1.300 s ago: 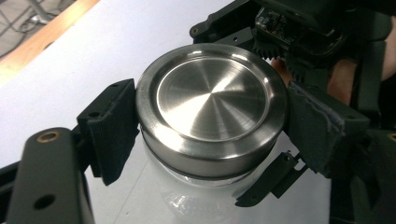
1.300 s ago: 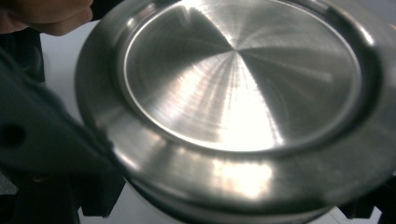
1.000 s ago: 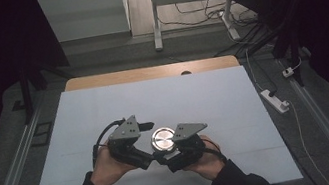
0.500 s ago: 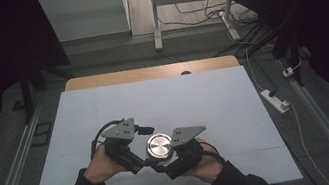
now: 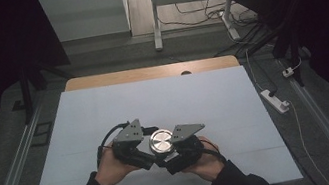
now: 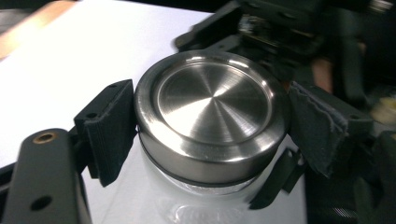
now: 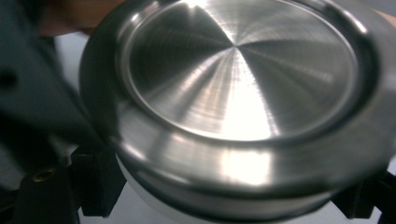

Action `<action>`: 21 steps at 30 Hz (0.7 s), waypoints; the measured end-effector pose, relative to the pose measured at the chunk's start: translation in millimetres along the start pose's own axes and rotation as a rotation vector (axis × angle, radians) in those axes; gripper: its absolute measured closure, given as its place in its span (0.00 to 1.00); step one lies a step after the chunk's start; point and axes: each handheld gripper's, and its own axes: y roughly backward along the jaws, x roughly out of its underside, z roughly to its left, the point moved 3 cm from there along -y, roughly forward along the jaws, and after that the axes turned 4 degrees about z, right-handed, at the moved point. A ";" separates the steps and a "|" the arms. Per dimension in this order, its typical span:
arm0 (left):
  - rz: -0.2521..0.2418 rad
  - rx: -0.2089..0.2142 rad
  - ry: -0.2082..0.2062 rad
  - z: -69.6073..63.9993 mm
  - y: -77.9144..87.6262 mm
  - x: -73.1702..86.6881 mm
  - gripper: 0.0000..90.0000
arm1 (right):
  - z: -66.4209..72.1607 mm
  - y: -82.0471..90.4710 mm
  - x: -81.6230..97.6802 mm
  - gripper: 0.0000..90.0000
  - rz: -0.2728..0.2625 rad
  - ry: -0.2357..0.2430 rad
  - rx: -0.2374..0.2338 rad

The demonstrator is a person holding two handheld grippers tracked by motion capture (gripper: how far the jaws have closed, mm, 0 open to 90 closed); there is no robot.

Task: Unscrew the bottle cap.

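lid [image 6: 212,100]: brushed glossy metal | jar [image 6: 187,205]: clear glass | table [image 5: 104,107]: matt white

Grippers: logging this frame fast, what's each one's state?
Left gripper: shut on the steel lid.
Right gripper: shut on the jar under that lid.

Wooden table [image 5: 100,81] under white sheet [image 5: 164,102]

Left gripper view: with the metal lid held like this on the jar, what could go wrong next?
The lid is smooth, rounded steel, and the left gripper clamps only its rim, so a twist may slip. The right gripper grips the clear jar just below; both sets of jaws crowd together and could collide. Held near the table edge, a dropped jar may fall.
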 end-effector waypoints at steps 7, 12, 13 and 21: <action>0.017 -0.072 0.017 -6.2 -4.1 -5.2 0.22 | -5.6 -0.5 2.7 0.16 0.012 -0.032 0.060; -0.022 0.081 0.022 7.0 10.5 -4.8 0.10 | -1.0 4.2 -1.9 0.16 -0.020 -0.005 0.005; -0.018 0.103 0.004 8.9 13.0 -3.9 0.10 | -0.2 4.6 -2.3 0.16 -0.024 -0.001 -0.015; 0.064 0.201 -0.170 3.1 10.8 2.7 0.12 | 17.1 -1.0 -3.0 0.16 -0.004 0.077 -0.143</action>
